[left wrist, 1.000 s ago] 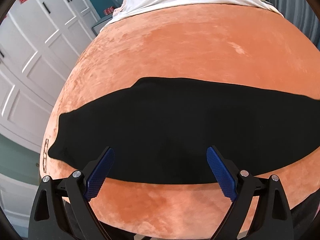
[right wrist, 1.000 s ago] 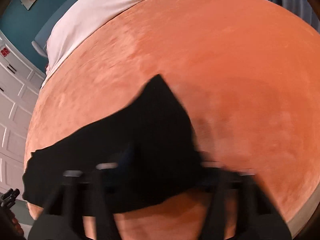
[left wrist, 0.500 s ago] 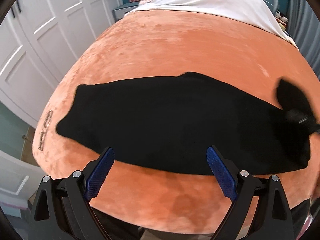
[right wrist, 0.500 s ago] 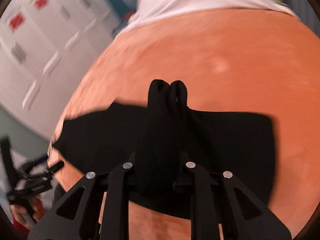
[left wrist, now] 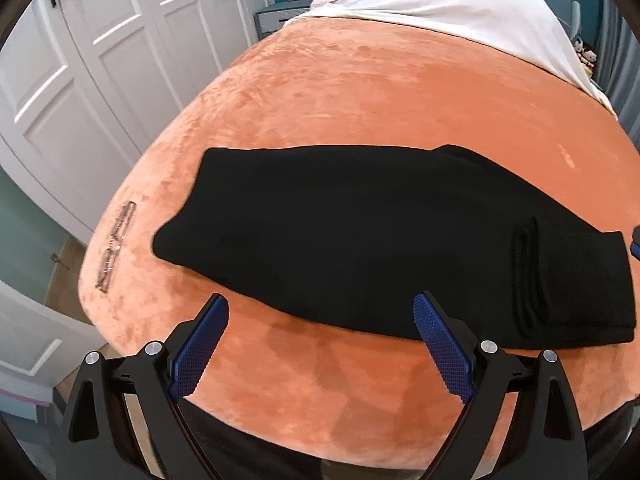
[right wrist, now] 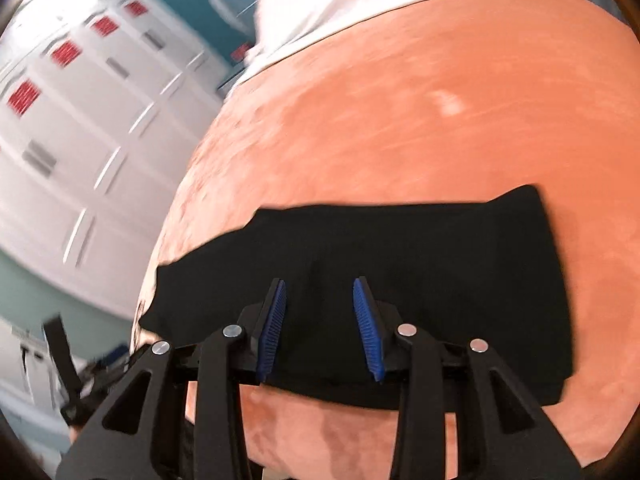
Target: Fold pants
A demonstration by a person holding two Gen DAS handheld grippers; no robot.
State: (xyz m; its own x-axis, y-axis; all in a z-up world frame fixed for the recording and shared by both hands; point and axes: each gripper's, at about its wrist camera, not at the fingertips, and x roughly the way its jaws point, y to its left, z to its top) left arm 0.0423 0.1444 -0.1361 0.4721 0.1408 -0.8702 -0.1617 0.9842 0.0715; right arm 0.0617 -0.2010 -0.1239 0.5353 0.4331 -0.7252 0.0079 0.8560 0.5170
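Observation:
The black pants (left wrist: pixel 372 236) lie folded in a long flat band across the near part of the orange blanket (left wrist: pixel 380 92); they also show in the right wrist view (right wrist: pixel 420 272). My left gripper (left wrist: pixel 320 312) is open and empty, just in front of the pants' near edge. My right gripper (right wrist: pixel 320 292) is open and empty, hovering over the pants' near edge. Its blue fingertip (left wrist: pixel 636 242) shows at the right edge of the left wrist view, beside the folded end.
White wardrobe doors (left wrist: pixel 92 64) stand to the left of the bed. A white sheet (left wrist: pixel 452 4) covers the far end. A small nightstand (left wrist: pixel 280 18) stands at the back. The bed's near edge (left wrist: pixel 340 436) is right below my grippers.
My right gripper was shut on a bunched fold of the pants and has let go; the fold now lies flat on the rest. My left gripper has drawn back a little.

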